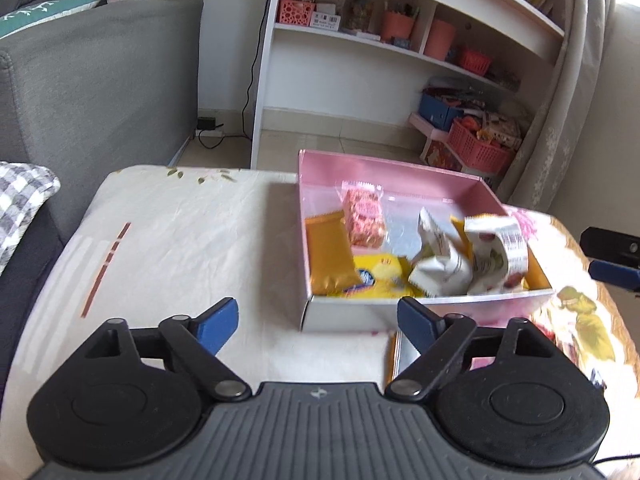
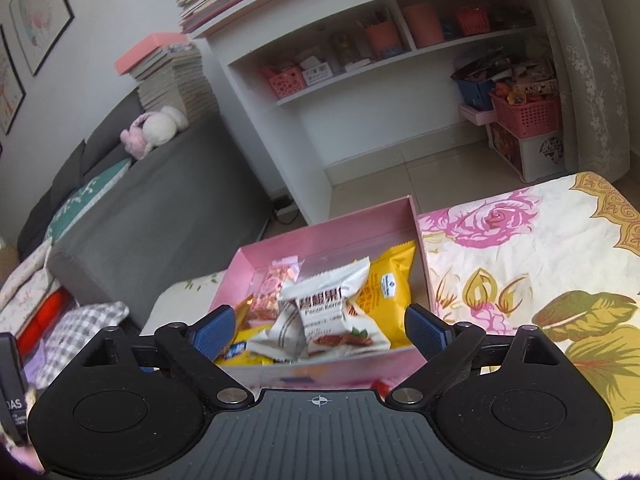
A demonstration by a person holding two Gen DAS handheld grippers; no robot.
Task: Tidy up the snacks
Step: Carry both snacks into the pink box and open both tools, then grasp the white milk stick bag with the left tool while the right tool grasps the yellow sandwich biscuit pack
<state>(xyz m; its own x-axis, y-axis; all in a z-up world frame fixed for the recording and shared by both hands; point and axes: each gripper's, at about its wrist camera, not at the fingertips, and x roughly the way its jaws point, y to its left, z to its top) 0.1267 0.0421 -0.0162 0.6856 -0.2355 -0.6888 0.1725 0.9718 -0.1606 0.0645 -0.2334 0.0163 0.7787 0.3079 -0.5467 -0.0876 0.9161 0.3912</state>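
A pink box (image 1: 400, 168) stands on the cloth-covered table and holds several snack packets: a pink one (image 1: 363, 216), an orange-gold one (image 1: 330, 258), a yellow one (image 1: 384, 276) and white pecan packets (image 1: 494, 254). My left gripper (image 1: 318, 326) is open and empty, just in front of the box's near wall. In the right wrist view my right gripper (image 2: 318, 330) is open and empty over the near edge of the box (image 2: 360, 220), above a white pecan packet (image 2: 340, 312) and a yellow packet (image 2: 386, 292). Its tip also shows in the left wrist view (image 1: 612, 256).
A flowered cloth (image 2: 540, 272) covers the table. A grey sofa (image 1: 100, 80) stands at the left, a white shelf unit (image 1: 400, 40) with baskets behind the table. A thin packet edge (image 1: 394, 354) lies on the table under my left gripper's right finger.
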